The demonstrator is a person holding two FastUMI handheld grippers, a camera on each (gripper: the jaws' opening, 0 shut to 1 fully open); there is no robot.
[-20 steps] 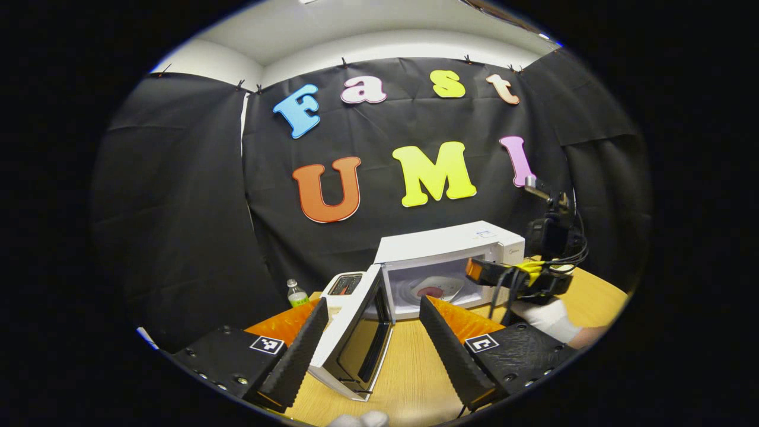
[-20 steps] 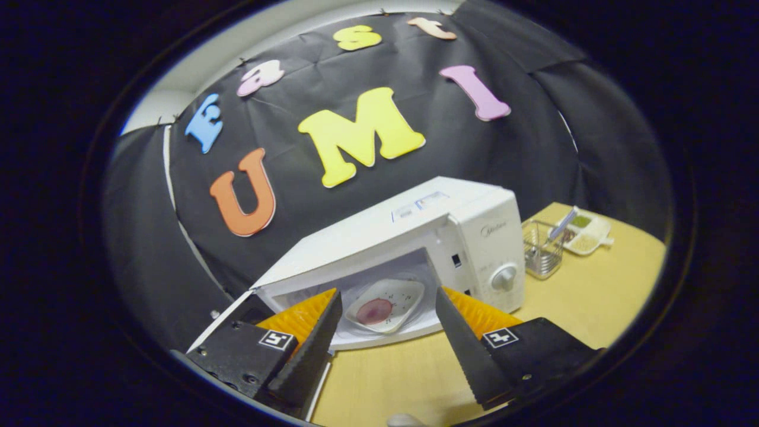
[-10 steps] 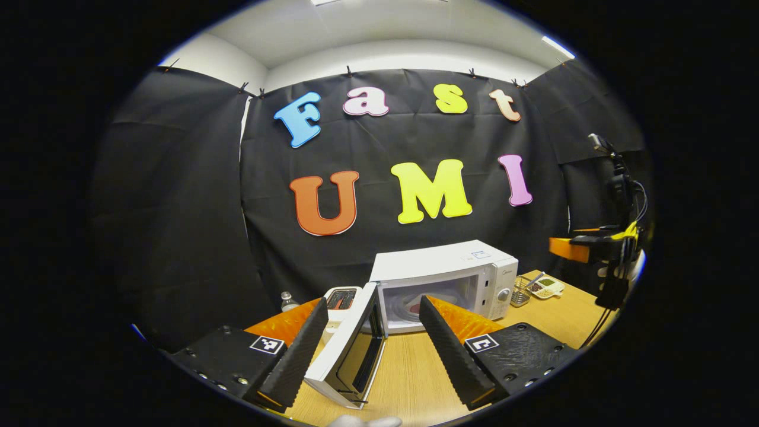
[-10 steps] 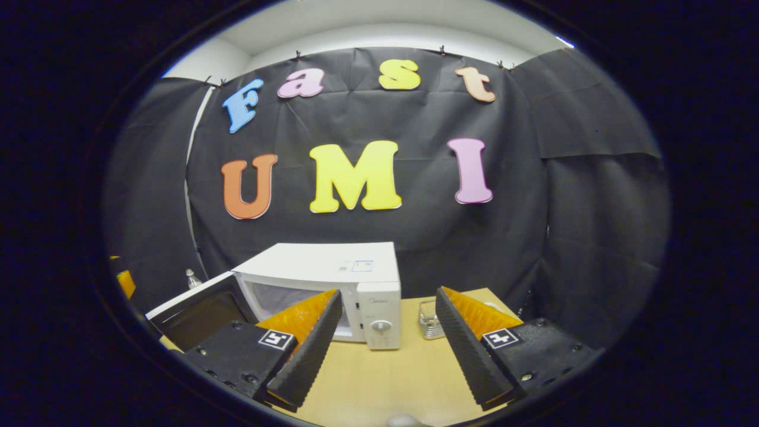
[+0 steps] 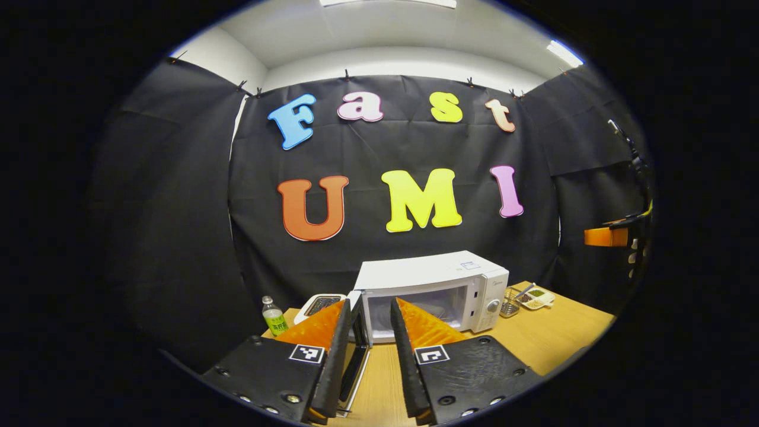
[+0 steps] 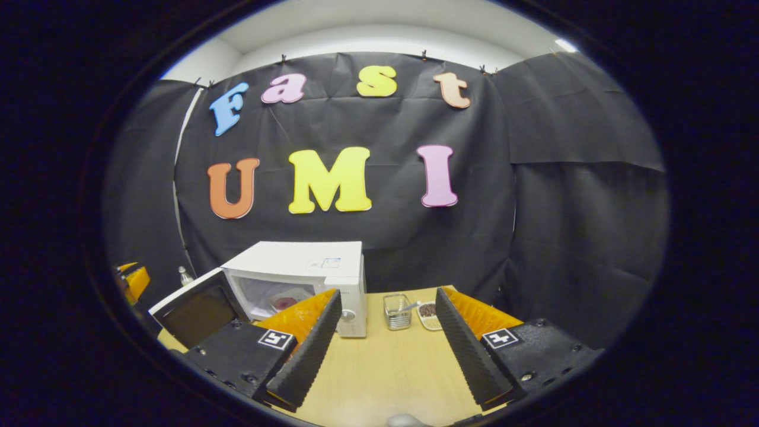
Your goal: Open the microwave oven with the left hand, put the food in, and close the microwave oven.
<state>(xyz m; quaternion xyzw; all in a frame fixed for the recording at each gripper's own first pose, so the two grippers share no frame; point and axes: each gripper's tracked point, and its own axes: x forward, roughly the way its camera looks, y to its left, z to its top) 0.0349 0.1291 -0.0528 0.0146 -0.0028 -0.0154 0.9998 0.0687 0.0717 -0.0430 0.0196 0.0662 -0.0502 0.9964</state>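
Your left hand-held gripper [image 5: 369,362] stands narrowly parted around the edge of the microwave oven's [image 5: 433,289] open door [image 5: 359,341], food plate [image 6: 283,301] inside the cavity; swing too fast and the door may slip free or jolt the oven.

The white microwave oven [image 6: 308,270] stood on the wooden bench [image 6: 385,367] with its door [image 6: 198,308] swung open to the left. Inside it lay a white plate [image 6: 287,299] carrying reddish food [image 6: 283,303].
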